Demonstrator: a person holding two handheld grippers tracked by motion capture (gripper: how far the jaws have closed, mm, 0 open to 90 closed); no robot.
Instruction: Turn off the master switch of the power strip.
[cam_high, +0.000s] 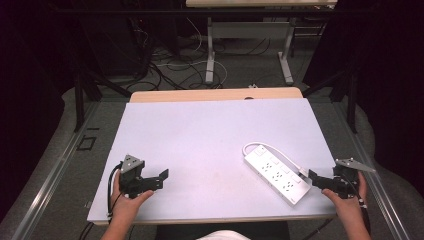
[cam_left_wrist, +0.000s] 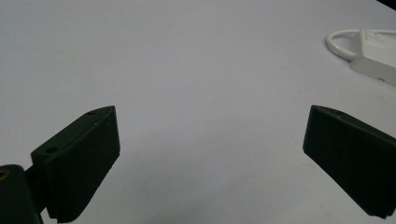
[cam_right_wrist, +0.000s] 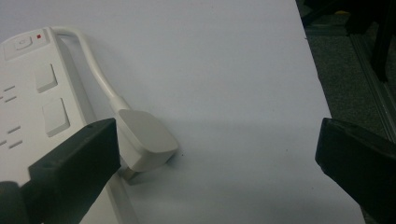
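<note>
White table sheet first. Power strip lies flat on it, near your right-hand front corner, cord looped at the strip's far end, plug lying beside the strip. Your right gripper sits just beside the strip's near end, jaws spread, nothing held. Your left gripper rests well apart from the strip, jaws spread, nothing held.
</note>
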